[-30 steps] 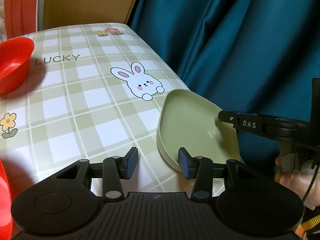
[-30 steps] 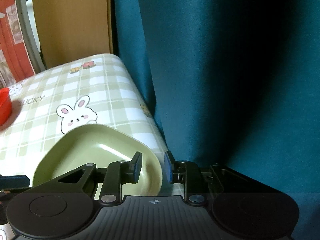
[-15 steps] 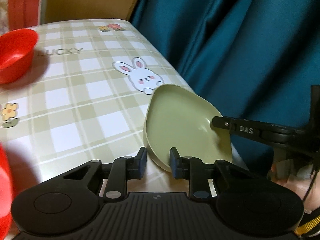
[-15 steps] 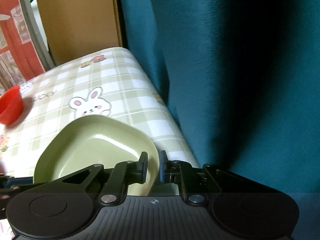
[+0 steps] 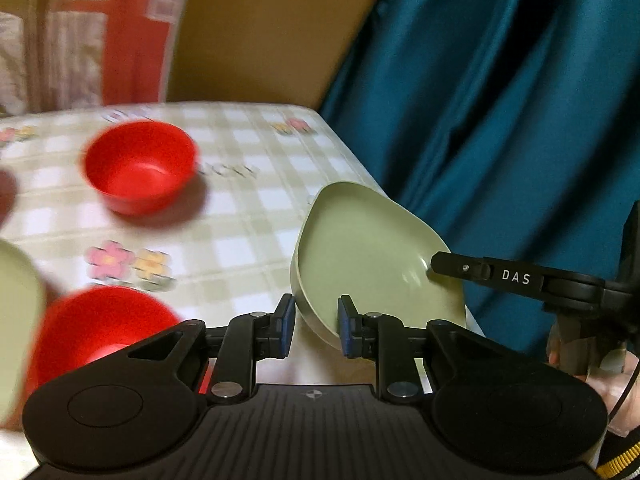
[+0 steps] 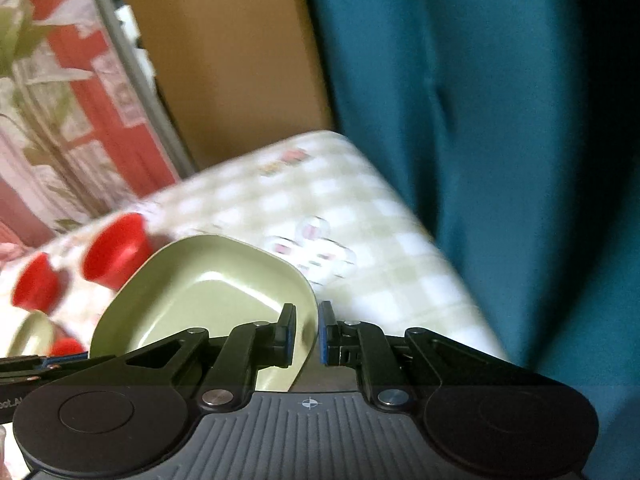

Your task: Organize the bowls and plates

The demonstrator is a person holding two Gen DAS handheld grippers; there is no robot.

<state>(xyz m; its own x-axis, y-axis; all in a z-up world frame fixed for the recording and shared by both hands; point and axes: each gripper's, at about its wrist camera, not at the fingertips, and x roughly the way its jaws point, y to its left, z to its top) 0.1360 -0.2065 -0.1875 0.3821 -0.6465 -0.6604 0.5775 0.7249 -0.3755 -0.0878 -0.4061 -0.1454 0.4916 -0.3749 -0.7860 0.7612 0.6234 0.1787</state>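
The green plate [image 5: 368,248] is pinched from two sides: the left gripper [image 5: 316,330] has its jaws closed on the near rim, one blue pad outside the wall and one inside, and the right gripper [image 6: 306,332] has its jaws nearly together on the rim at the plate's other side, again one pad on each face of the wall. The plate is a rounded, teardrop-like shape; seen from the left wrist its long axis runs away from the jaws, with the narrower end pointing ahead toward the far table edge and the teal curtain [image 5: 500,120]. It sits tilted, its hollow facing up and toward the left jaws, and nothing lies in it. The right gripper's black finger, lettered DAS, reaches in over its right rim in the left wrist view. Ahead and to the left of the left jaws a red bowl [image 5: 140,166] stands upright and empty on the checked tablecloth [image 5: 248,236]; a second red bowl [image 5: 104,328] is just left of the left jaws, its inside blurred. The edge of another pale green dish [image 5: 18,312] shows at the far left.
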